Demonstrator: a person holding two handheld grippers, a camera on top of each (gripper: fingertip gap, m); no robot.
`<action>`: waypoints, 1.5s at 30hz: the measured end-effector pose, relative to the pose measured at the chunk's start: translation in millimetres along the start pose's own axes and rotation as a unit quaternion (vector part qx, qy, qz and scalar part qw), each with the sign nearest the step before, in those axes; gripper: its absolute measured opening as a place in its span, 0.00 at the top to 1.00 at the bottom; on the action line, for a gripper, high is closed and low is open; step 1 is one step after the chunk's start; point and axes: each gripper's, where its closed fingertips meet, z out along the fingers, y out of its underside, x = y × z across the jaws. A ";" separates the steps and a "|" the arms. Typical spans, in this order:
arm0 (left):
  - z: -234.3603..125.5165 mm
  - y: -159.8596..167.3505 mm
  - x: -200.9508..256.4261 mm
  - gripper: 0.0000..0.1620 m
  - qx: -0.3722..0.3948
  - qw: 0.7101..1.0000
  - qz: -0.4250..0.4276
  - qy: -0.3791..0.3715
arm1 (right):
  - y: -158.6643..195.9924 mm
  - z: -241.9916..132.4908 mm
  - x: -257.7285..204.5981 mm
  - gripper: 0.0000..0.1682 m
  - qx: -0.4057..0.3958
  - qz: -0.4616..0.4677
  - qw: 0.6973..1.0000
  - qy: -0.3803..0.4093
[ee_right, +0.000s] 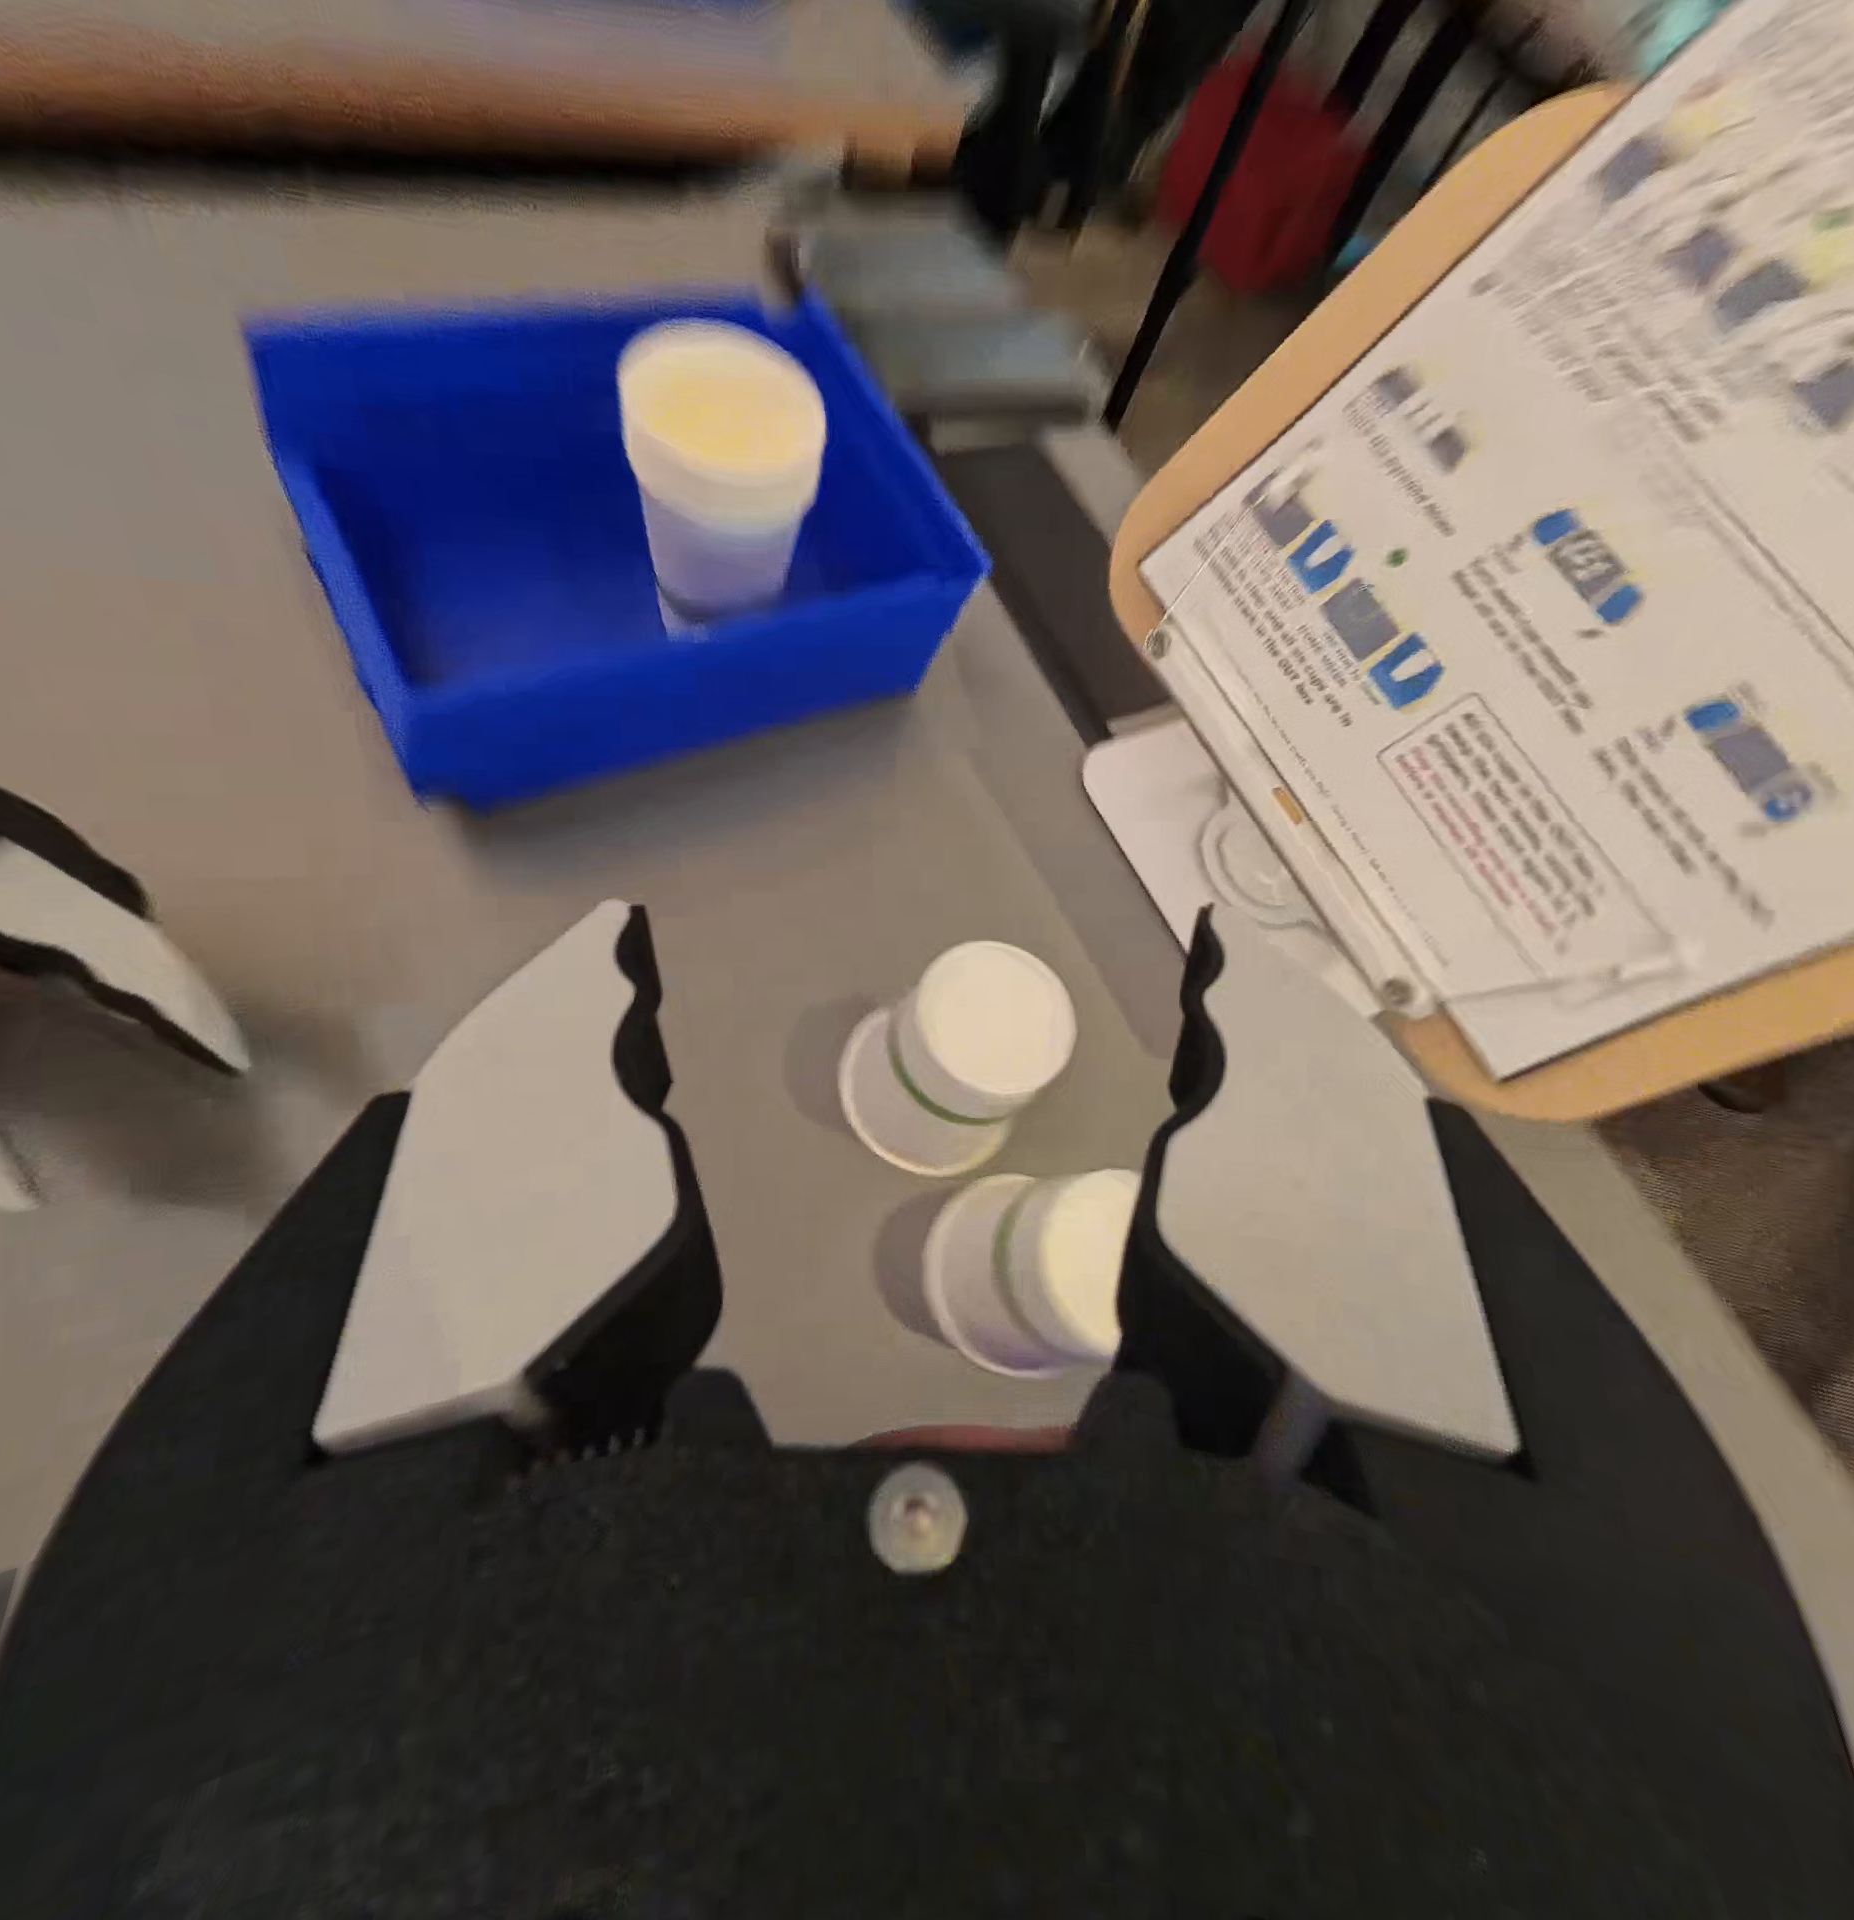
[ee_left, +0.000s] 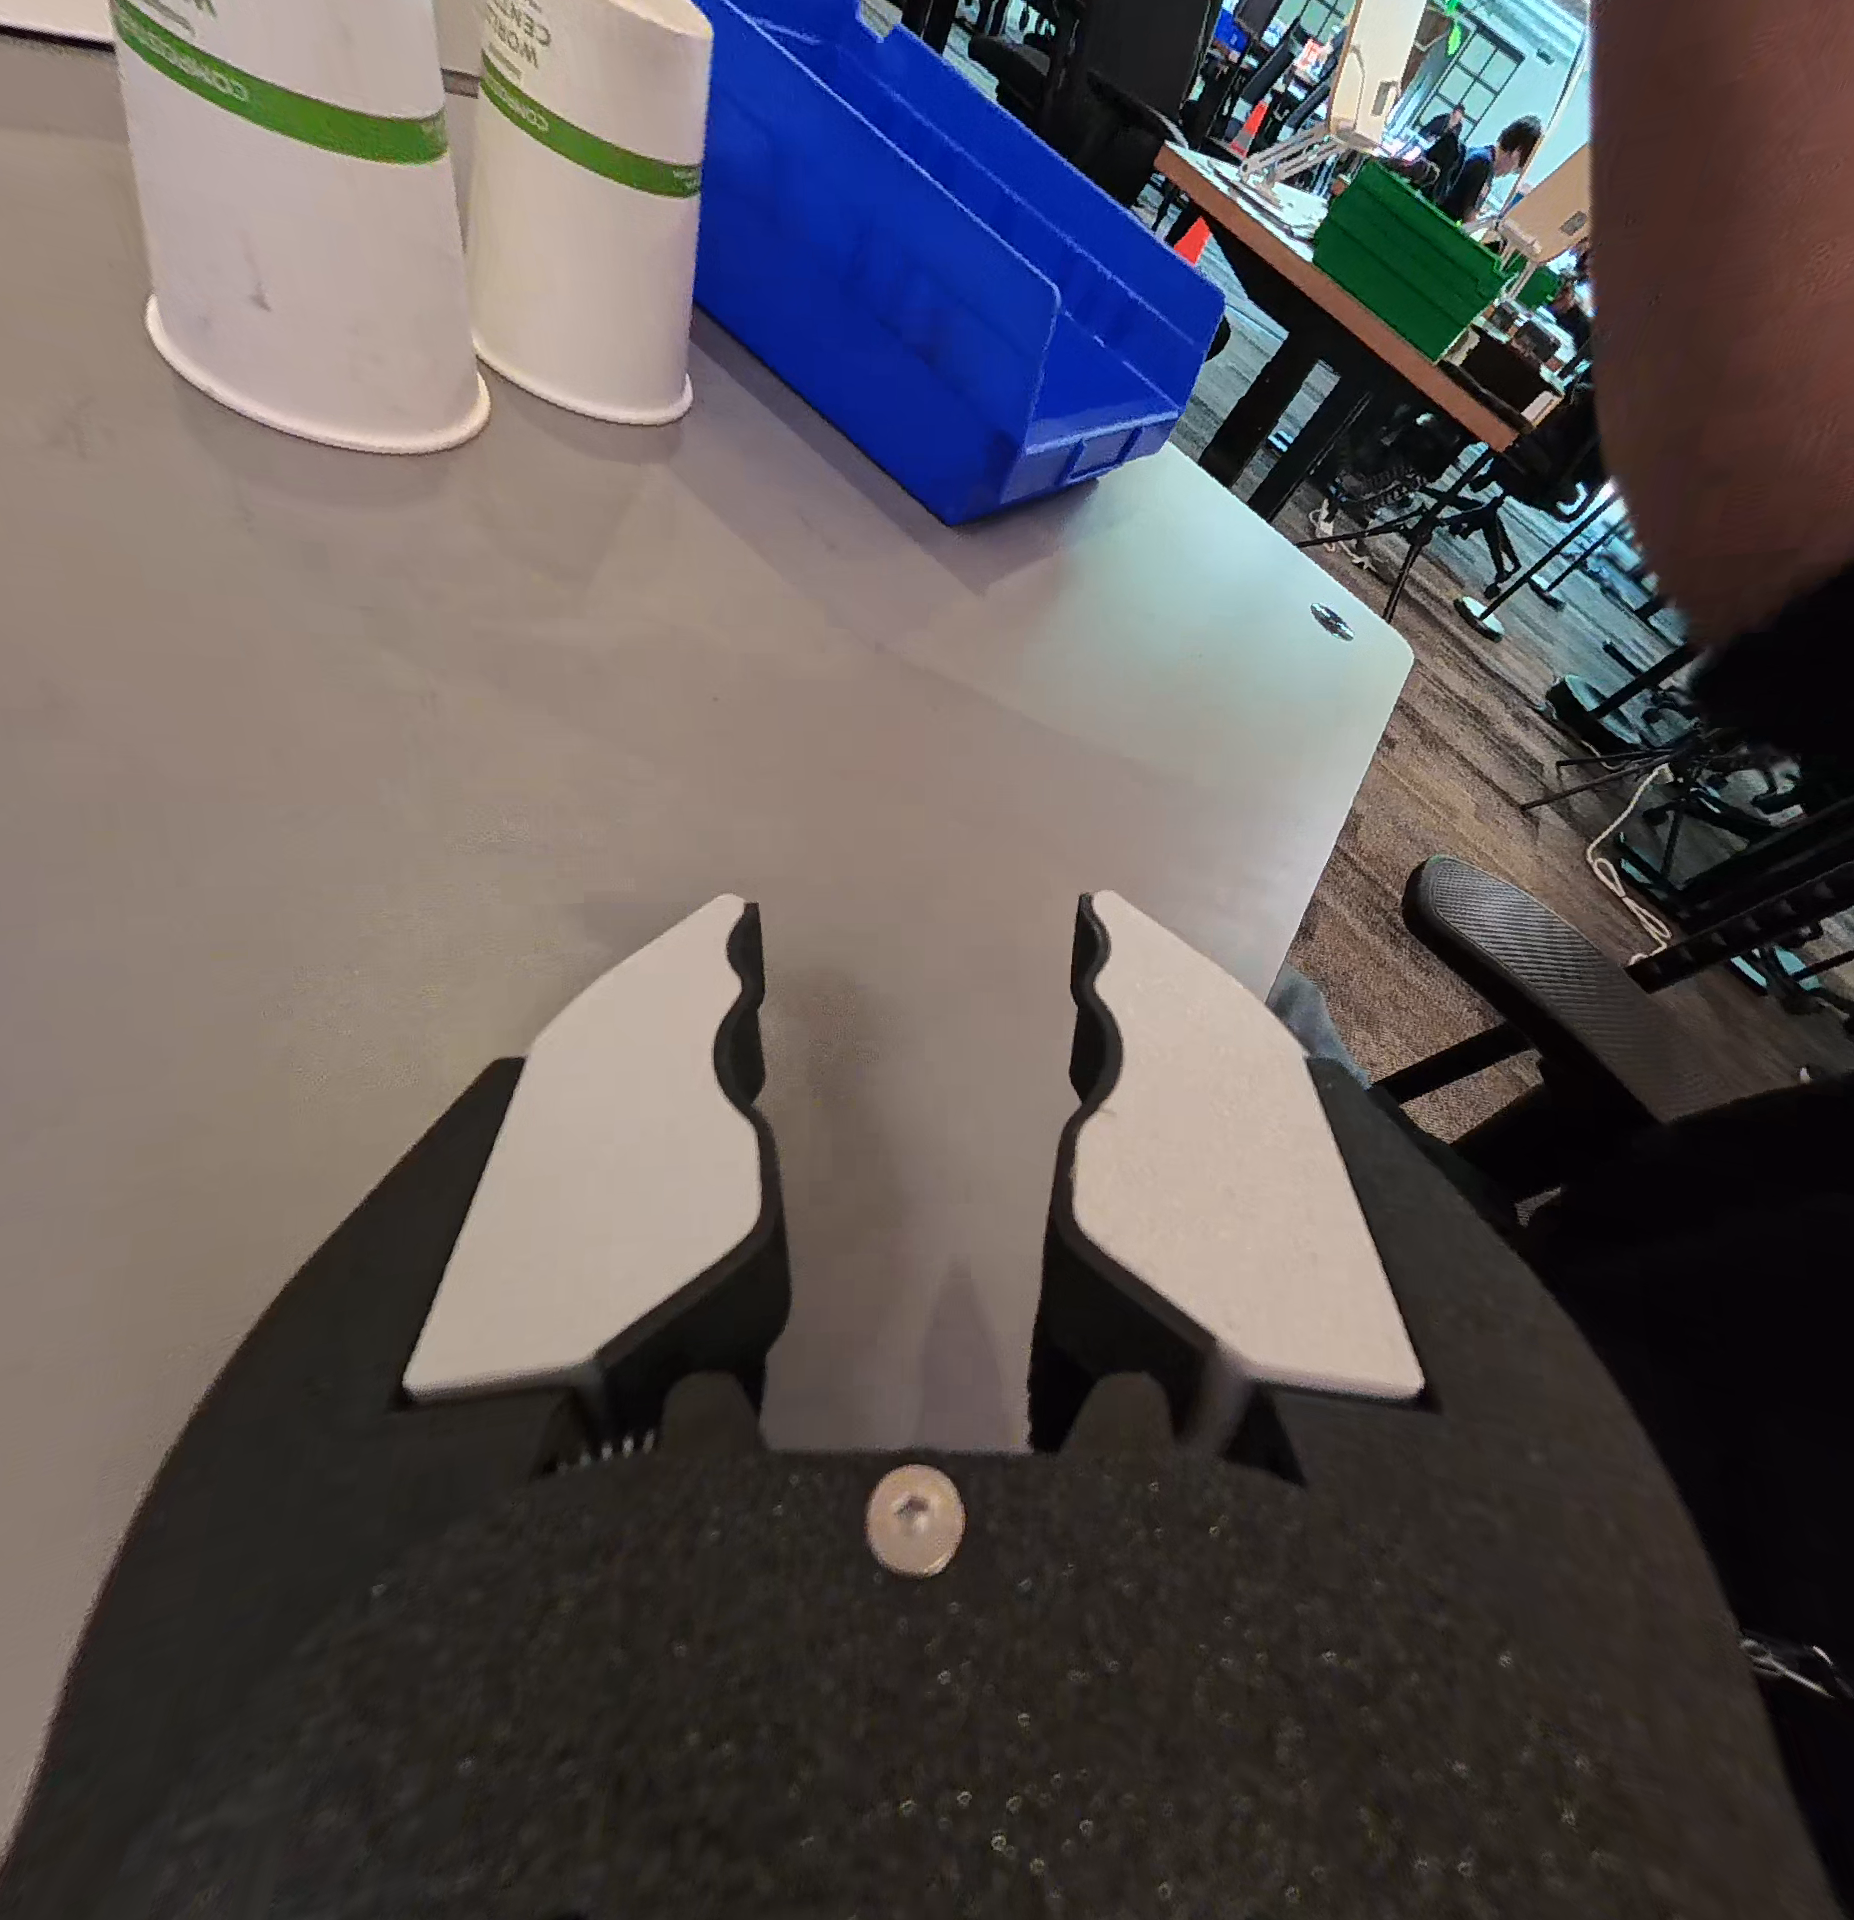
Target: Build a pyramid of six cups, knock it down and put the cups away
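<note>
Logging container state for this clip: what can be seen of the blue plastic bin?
The blue plastic bin is an open-topped rectangular box with plain glossy walls. It sits flat on the grey table, beyond two upturned white paper cups. Inside stands a white cup stack, mouth down. Neither gripper touches it.

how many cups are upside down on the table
2, both in the right wrist view: one cup under the open right tool, another cup nearer its right finger. The stack in the blue bin isn't counted; others may be out of view.
</note>
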 end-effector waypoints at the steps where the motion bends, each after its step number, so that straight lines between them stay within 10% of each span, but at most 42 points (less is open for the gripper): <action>1: -1.7 -0.8 -2.0 0.65 -0.001 1.000 0.004 -0.003 | 7.2 -17.5 -11.5 0.44 0.050 0.038 0.998 0.011; 11: -3.1 -10.0 -7.6 0.70 -0.045 0.996 0.081 -0.010 | 176.8 -52.9 -114.9 0.50 0.201 0.223 0.949 0.092; 17: -18.6 -58.4 -13.7 0.74 -0.087 0.988 0.130 -0.010 | 180.5 -38.3 -136.4 0.52 0.177 0.201 0.961 0.063; 25: -100.6 -158.1 -167.5 0.79 -0.222 0.926 0.228 -0.203 | 191.7 -30.2 -135.1 0.53 0.153 0.184 0.968 0.071; 32: -122.5 -154.4 -266.7 0.87 -0.387 0.843 0.281 -0.247 | 197.2 -30.1 -129.8 0.54 0.146 0.188 0.969 0.073; 45: -99.6 -154.1 -275.3 0.88 -0.413 0.850 0.272 -0.183 | 198.4 -26.3 -133.7 0.56 0.141 0.197 0.969 0.050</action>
